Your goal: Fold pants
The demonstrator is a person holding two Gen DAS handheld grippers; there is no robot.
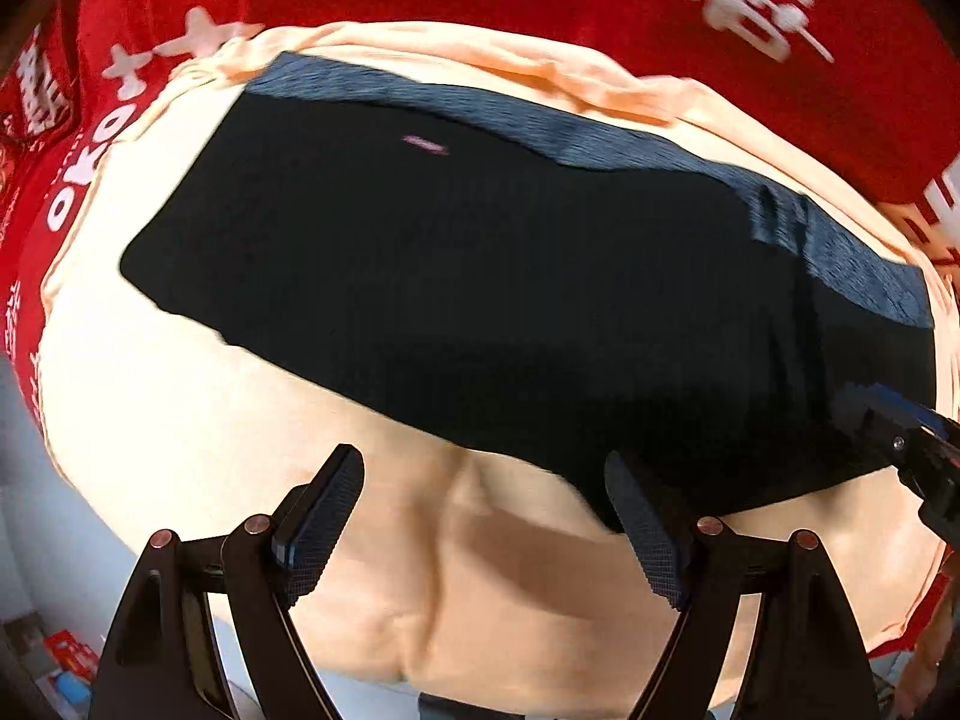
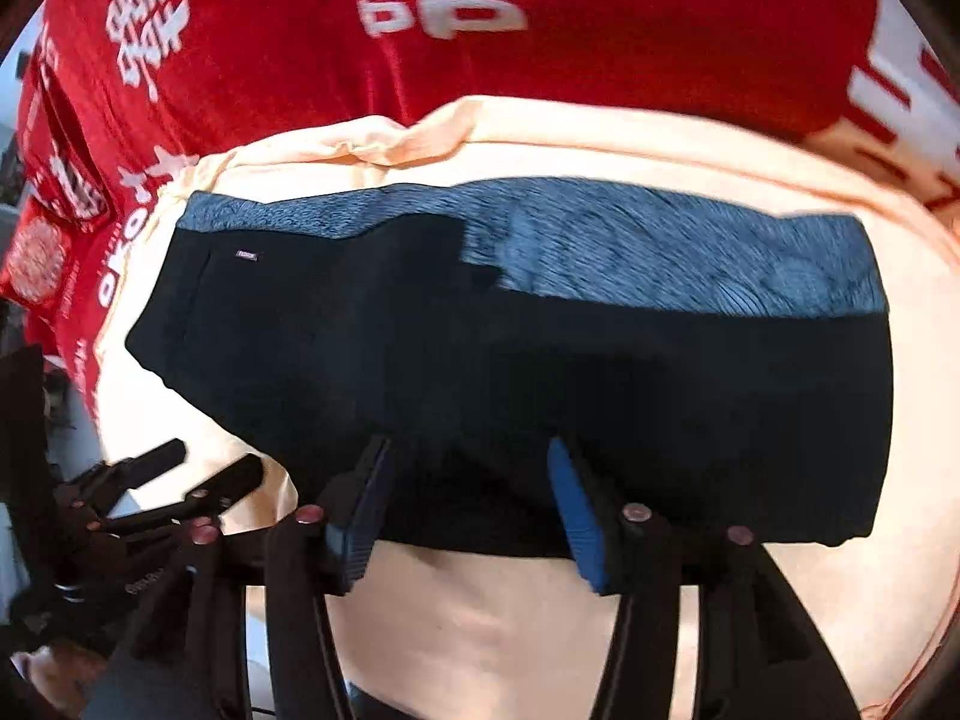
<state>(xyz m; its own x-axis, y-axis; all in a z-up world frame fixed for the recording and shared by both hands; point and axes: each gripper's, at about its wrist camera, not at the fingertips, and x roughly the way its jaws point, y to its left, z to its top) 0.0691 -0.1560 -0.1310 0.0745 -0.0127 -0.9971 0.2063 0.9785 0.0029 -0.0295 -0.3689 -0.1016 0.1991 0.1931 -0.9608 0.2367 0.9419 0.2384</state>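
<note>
The black pants (image 1: 480, 300) lie folded into a flat oblong on a cream cloth (image 1: 210, 420), with a blue-grey patterned strip (image 1: 600, 132) along their far edge. They also show in the right wrist view (image 2: 510, 372). My left gripper (image 1: 486, 516) is open and empty, hovering over the cream cloth just short of the pants' near edge. My right gripper (image 2: 468, 504) is open and empty above the pants' near edge; it shows at the right edge of the left wrist view (image 1: 900, 438). The left gripper shows at lower left in the right wrist view (image 2: 204, 468).
The cream cloth (image 2: 540, 630) lies over a red cover with white characters (image 2: 420, 30) that spreads behind and to the left. The cloth has folds near me (image 1: 444, 570). Some boxes (image 1: 66, 666) sit low at the far left, off the surface.
</note>
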